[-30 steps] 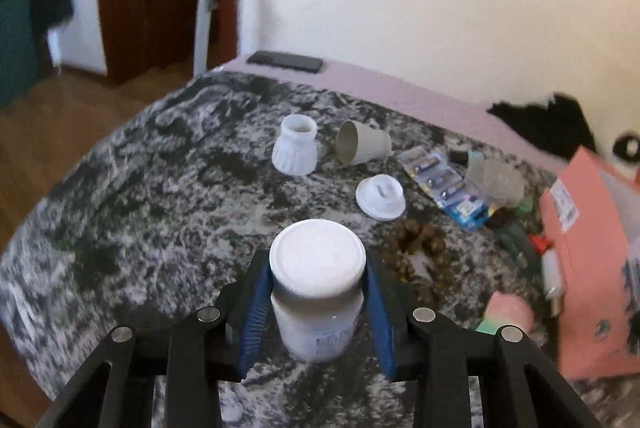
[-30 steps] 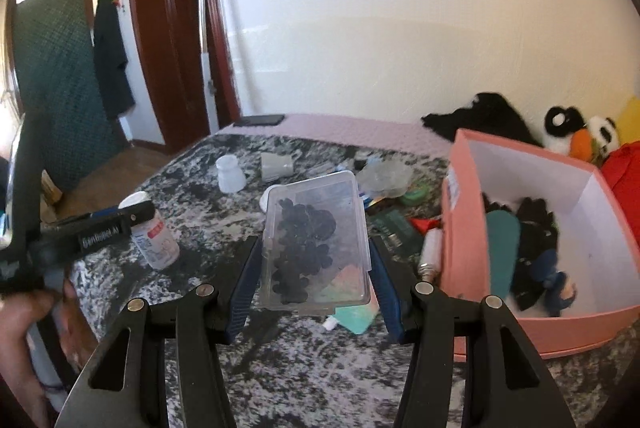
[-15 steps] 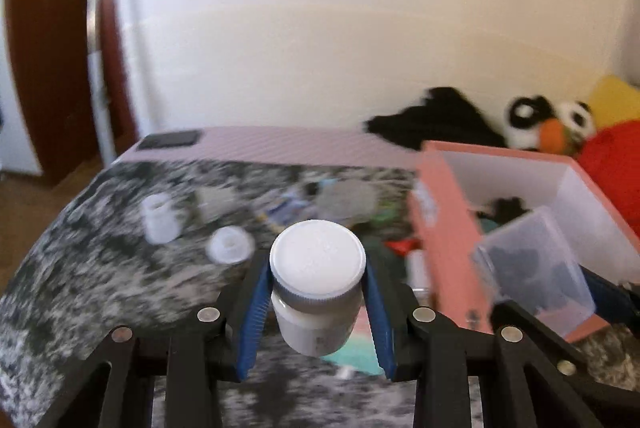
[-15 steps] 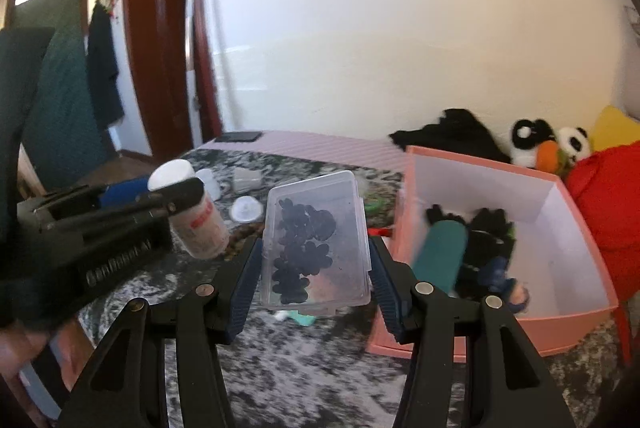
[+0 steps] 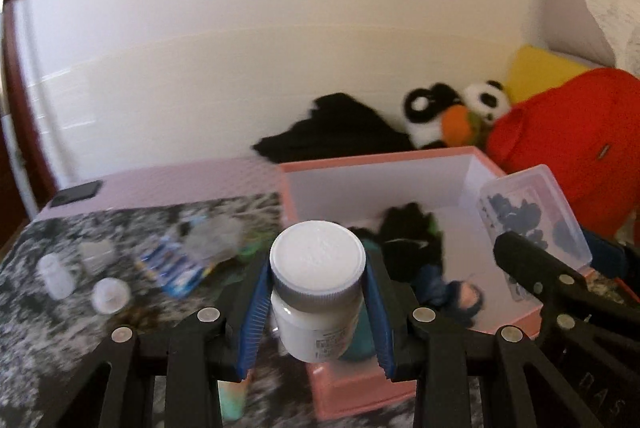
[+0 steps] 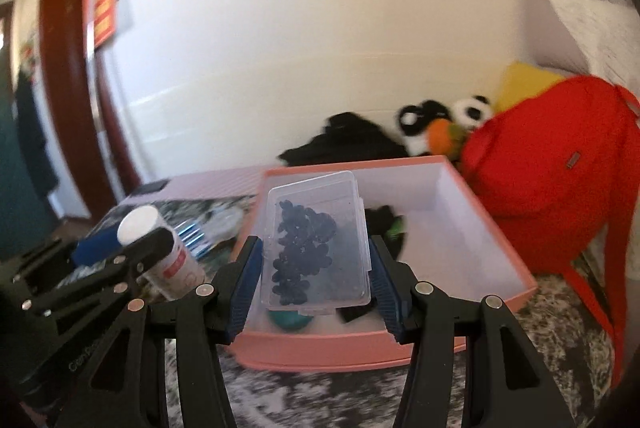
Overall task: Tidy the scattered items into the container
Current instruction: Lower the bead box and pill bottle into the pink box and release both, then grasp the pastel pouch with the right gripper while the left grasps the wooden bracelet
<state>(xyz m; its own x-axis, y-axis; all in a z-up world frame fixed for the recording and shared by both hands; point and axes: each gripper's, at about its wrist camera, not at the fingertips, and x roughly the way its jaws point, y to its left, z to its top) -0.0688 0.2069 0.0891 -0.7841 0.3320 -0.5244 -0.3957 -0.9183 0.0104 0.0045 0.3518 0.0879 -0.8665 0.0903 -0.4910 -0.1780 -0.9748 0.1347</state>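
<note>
- White-capped, the pill bottle [image 5: 318, 292] is pinched between the blue pads of the left gripper [image 5: 317, 304]; a second ago it hung over the marbled table [image 5: 52, 328], now it hangs at the pink box's [image 5: 360, 394] near left corner.
- The right gripper [image 6: 316, 288] clamps a clear plastic case [image 6: 316, 246] of dark pieces, which has travelled from over the table clutter to over the box's near wall [image 6: 320, 348].
- Inside the box, the white floor [image 6: 452, 252] on the right is bare; dark fabric [image 5: 412, 240] and a teal item [image 6: 290, 320] crowd its near left.
- Scattered items on the table, a battery pack [image 5: 176, 264] and small white pots [image 5: 56, 274], are blurred.
- The red backpack [image 6: 560, 180] presses against the box's right side.
</note>
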